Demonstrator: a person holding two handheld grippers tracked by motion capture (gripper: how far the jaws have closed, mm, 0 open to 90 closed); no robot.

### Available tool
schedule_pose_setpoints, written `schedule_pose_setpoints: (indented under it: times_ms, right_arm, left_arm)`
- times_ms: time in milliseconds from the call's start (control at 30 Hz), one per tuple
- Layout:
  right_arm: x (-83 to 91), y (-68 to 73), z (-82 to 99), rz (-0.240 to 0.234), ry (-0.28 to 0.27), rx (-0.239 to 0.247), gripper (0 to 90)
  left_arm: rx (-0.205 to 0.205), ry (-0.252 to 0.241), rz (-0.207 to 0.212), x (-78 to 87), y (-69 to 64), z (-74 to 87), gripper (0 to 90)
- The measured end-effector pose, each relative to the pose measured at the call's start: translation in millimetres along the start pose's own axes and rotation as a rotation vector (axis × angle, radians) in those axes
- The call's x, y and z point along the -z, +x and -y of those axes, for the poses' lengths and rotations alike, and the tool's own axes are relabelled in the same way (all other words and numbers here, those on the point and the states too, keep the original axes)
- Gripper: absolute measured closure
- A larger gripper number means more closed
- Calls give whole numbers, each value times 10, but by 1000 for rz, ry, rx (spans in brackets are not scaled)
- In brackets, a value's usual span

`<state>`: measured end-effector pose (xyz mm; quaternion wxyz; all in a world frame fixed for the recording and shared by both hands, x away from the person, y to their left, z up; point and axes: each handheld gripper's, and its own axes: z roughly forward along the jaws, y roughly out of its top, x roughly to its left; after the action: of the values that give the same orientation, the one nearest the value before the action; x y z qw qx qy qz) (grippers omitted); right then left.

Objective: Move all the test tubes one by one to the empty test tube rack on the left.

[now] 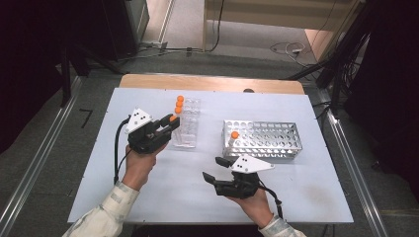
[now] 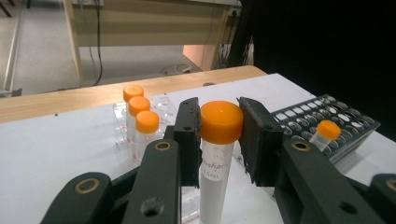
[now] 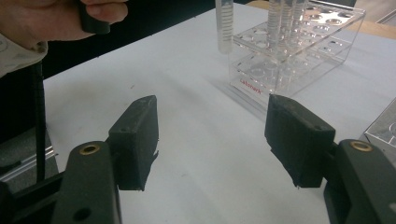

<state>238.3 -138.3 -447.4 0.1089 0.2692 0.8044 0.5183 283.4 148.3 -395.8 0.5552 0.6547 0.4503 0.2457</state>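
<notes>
Table (image 1: pixel 148 197): a white board that takes up the middle of the high view, with a strip of wood showing along its far edge.
Metal rack (image 1: pixel 267 140): a silvery perforated rack, right of centre in the high view; one orange-capped tube (image 1: pixel 233 139) stands at its left end.
Clear rack (image 1: pixel 187 129): a see-through plastic rack, left of centre in the high view, with three orange-capped tubes (image 1: pixel 179 104) in a row at its far end.
Left gripper (image 1: pixel 173 124): at centre left in the high view, just beside the clear rack's left edge; its jaws are clamped on the orange cap of a tube.
Held tube (image 2: pixel 215 172): upright at the centre of the left gripper view, hanging below the jaws; seemingly clear of the rack's holes, though its lower end is cut off.
Right gripper (image 1: pixel 213 169): at lower centre in the high view, near the metal rack's front left corner; jaws spread wide with only bare table between them.
</notes>
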Motion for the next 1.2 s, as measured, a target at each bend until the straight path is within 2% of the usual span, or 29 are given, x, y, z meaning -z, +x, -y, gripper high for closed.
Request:
schedule_pose_setpoints:
  times_ms: [167, 533, 733, 933, 1200]
  right_arm:
    - [13, -6, 1, 0, 4, -2, 335]
    - [40, -21, 1, 2, -4, -9, 335]
    - [52, -29, 1, 2, -9, -12, 336]
    - [60, -35, 2, 4, -12, -14, 336]
    - [68, -36, 3, 5, -13, -10, 337]
  left_arm:
    - [-6, 2, -19, -51, 28, -52, 693]
    - [-8, -33, -75, -215, 128, -163, 693]
    - [-18, -38, -117, -321, 186, -155, 693]
    - [-30, -43, -123, -392, 192, -129, 693]
    - [-66, -37, -158, -446, 181, -99, 692]
